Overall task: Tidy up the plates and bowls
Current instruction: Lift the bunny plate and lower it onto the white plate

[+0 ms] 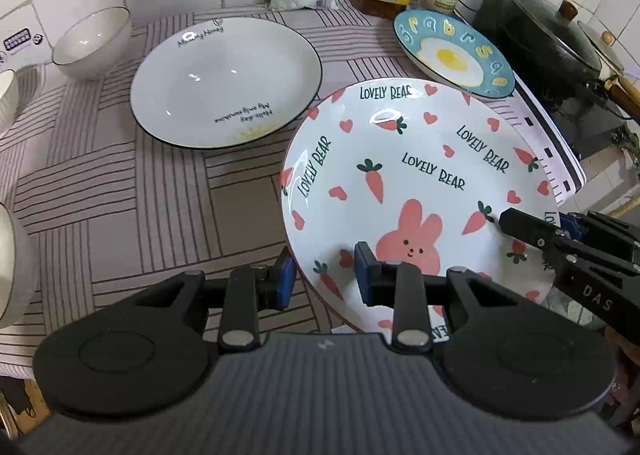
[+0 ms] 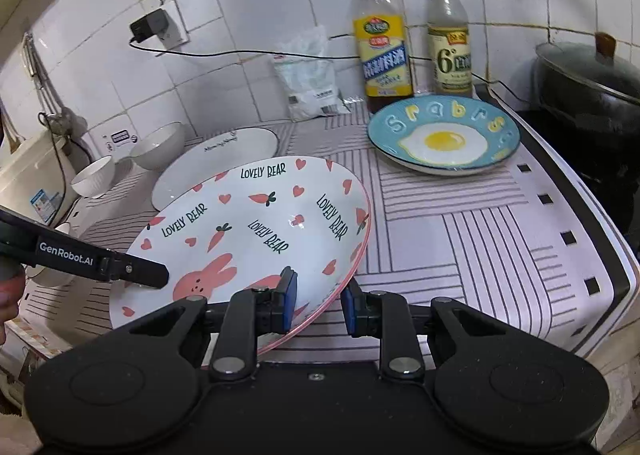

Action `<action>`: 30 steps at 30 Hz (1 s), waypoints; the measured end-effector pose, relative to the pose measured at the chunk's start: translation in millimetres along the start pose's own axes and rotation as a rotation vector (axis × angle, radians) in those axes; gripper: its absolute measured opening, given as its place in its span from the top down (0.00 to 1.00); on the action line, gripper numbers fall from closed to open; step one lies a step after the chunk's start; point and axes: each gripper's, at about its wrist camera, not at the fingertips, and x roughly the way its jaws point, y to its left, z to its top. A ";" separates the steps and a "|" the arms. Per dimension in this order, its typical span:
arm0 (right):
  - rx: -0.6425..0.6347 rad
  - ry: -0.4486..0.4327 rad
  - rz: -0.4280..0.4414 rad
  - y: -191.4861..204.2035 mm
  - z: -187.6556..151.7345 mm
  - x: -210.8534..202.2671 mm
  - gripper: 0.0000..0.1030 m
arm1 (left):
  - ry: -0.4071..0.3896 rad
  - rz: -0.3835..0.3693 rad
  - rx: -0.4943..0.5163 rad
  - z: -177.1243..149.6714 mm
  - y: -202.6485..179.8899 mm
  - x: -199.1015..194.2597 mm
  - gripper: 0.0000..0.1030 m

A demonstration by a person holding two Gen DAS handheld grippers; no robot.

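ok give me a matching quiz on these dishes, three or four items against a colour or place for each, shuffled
Things:
1. bunny plate
2. egg plate
3. white plate
4. lidded pot

Descriptions:
A. blue rim, in front of the two bottles
B. dark, at the far right off the striped mat
C. tilted, rim between both grippers' fingers
D. black-edged, flat on the mat near the bowls

Pairs: 1-C, 2-A, 3-D, 4-B

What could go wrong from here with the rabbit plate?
1. The rabbit plate sits tilted, with both hand-held grippers' jaws open astride its rim: left hand-held gripper, right hand-held gripper. It could slip.
2. Swung left, it might knock the white plate close beside it.
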 end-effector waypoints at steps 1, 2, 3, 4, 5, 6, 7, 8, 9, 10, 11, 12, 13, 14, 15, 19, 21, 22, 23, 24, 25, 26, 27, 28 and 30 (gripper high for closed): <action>-0.005 -0.001 0.004 1.6 1.3 -0.4 0.72 | -0.005 0.001 -0.005 0.2 1.2 -2.2 0.72; -0.012 -0.003 0.007 3.3 2.5 -1.0 0.72 | -0.010 0.002 -0.009 0.4 2.6 -4.3 0.72; -0.014 -0.006 0.011 4.7 3.7 -1.5 0.72 | -0.016 0.004 -0.010 0.6 3.9 -6.7 0.72; -0.016 -0.010 0.015 5.7 5.2 -1.9 0.72 | -0.021 0.007 -0.011 1.0 5.2 -8.9 0.72; -0.020 -0.014 0.018 6.8 6.8 -2.2 0.72 | -0.026 0.010 -0.012 1.9 6.5 -10.8 0.72; -0.028 -0.017 0.023 8.2 8.9 -2.0 0.72 | -0.032 0.012 -0.011 3.5 8.2 -13.1 0.72; -0.035 -0.018 0.028 9.6 11.0 -1.1 0.72 | -0.036 0.013 -0.012 5.2 10.8 -15.3 0.72; -0.044 -0.018 0.033 11.1 13.8 -0.3 0.72 | -0.043 0.013 -0.012 7.6 12.5 -17.1 0.72; -0.049 -0.019 0.038 12.2 16.4 0.4 0.72 | -0.054 0.015 -0.005 9.5 14.1 -19.5 0.72; -0.050 -0.022 0.047 13.2 19.6 0.8 0.72 | -0.069 0.020 0.003 10.8 16.1 -22.3 0.72; -0.049 -0.027 0.054 14.1 22.3 1.3 0.72 | -0.079 0.025 0.007 12.6 17.6 -24.0 0.72; -0.050 -0.032 0.060 15.3 24.5 1.9 0.72 | -0.086 0.029 0.010 14.3 19.7 -26.1 0.72; -0.053 -0.038 0.065 16.9 26.1 2.5 0.72 | -0.093 0.032 0.012 16.2 22.3 -27.8 0.72; -0.055 -0.044 0.071 18.6 27.7 3.4 0.72 | -0.098 0.035 0.011 18.0 25.0 -29.0 0.72; -0.049 -0.050 0.077 19.9 29.9 5.2 0.72 | -0.103 0.038 0.010 19.7 27.9 -30.0 0.72; -0.038 -0.060 0.102 26.0 38.8 17.1 0.72 | -0.106 0.051 -0.006 28.4 43.6 -28.4 0.72; -0.042 -0.059 0.113 30.5 44.0 24.8 0.72 | -0.090 0.049 -0.037 33.5 55.9 -23.3 0.72; -0.046 -0.057 0.119 33.2 47.3 30.1 0.72 | -0.083 0.050 -0.048 34.8 61.5 -20.4 0.72; -0.048 -0.056 0.125 35.2 49.8 34.6 0.72 | -0.078 0.053 -0.057 36.9 67.3 -17.6 0.72; -0.049 -0.053 0.131 37.6 52.7 39.9 0.72 | -0.077 0.057 -0.067 38.8 73.1 -15.0 0.72; -0.051 -0.048 0.138 40.3 56.3 46.4 0.72 | -0.076 0.062 -0.075 40.6 78.7 -11.9 0.72; -0.052 -0.043 0.145 42.4 59.1 52.7 0.72 | -0.073 0.067 -0.083 42.9 84.0 -8.6 0.72; -0.055 -0.039 0.154 44.8 62.3 60.3 0.72 | -0.067 0.072 -0.092 46.5 90.0 -4.8 0.72; -0.054 -0.037 0.161 46.4 64.7 66.7 0.72 | -0.060 0.075 -0.097 49.4 95.5 -0.9 0.71; -0.058 -0.024 0.171 49.5 70.1 81.7 0.72 | -0.047 0.082 -0.112 56.2 106.4 7.8 0.71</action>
